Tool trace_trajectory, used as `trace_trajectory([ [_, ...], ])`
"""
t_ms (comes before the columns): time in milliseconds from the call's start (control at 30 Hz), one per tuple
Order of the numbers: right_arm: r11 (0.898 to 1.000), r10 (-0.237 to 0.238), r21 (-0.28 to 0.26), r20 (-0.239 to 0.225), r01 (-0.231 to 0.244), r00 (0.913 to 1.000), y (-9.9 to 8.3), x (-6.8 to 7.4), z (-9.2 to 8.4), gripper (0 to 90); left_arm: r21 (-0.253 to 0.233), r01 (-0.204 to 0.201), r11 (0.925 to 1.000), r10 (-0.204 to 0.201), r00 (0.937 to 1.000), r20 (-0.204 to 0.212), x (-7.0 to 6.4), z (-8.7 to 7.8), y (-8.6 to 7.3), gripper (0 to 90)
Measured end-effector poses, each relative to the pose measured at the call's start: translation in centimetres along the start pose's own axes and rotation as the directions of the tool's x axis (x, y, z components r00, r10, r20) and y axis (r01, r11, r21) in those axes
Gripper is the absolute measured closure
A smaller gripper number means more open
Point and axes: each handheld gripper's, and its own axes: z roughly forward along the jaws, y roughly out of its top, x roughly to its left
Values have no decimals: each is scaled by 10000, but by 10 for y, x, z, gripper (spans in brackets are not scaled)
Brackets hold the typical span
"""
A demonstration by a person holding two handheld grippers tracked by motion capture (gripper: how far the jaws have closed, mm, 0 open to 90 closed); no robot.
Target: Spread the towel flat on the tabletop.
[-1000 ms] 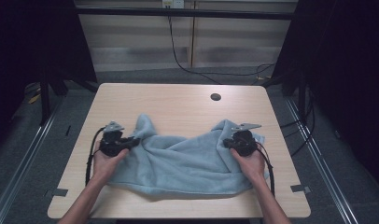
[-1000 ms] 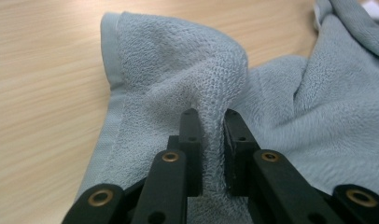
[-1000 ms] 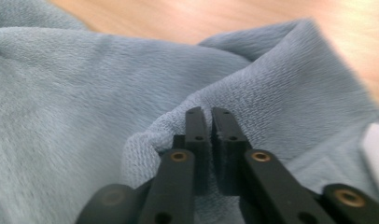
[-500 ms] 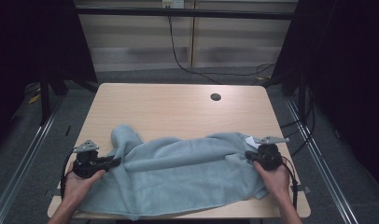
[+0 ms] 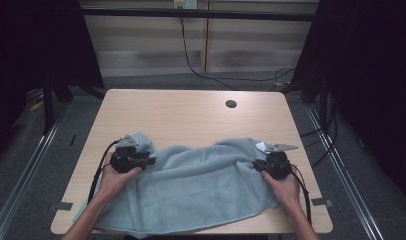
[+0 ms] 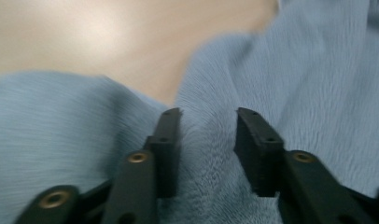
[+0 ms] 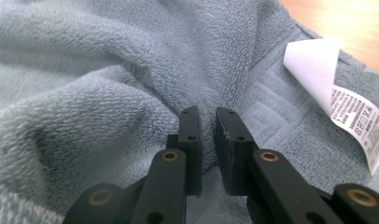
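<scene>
Item under handling: one pale blue terry towel, spread across the near half of the wooden table. Its near hem hangs slightly over the table's front edge, and the far hem is rucked into soft ridges between the two hands. A white care label is sewn at the towel's right end, beside a woven border band.

Left gripper: at the towel's left end, near the table's left edge. Its jaws have just been opening; in the left gripper view they stand well apart with a raised fold of pile between them. That view is blurred, but the pads do not appear to press the cloth, so the hold reads as let go.

Right gripper: at the towel's right end. Its jaws have just begun to part; in the right gripper view a narrow gap remains with a pinch of fabric in it. Whether the pads grip that fabric cannot be told.

Handling assessment: the cloth is judged light, wholly limp and not fragile. It will sag and fold under its own weight, and the looped pile should give good friction against the pads. Best purchase is at the corners or along the flat border band, where the weave is thinner and firmer. Gripping mid-panel would likely gather several layers.
</scene>
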Motion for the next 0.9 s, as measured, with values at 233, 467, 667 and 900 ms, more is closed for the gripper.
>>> trace_trajectory([
  [233, 9998, -36, -195, 391, 44, 9992, 29, -4, 32, 770, 601, -429, 9973, 399, 9979, 505, -17, 1, -11, 708],
  [467, 9982, -129, -580, 131, 136, 9998, 51, -5, 48, 648, 641, -132, 9979, 38, 9896, 1437, -40, -12, -28, 672],
  [667, 9858, -506, -1637, -802, 369, 9955, 58, 22, 10, 635, 629, -187, 9978, 111, 9928, 1191, -39, -19, -31, 670],
  [900, 9873, -1107, -1362, -2201, 818, 9692, 26, 70, -14, 678, 442, 154, 9989, -188, 9968, 782, -30, -5, -23, 702],
])
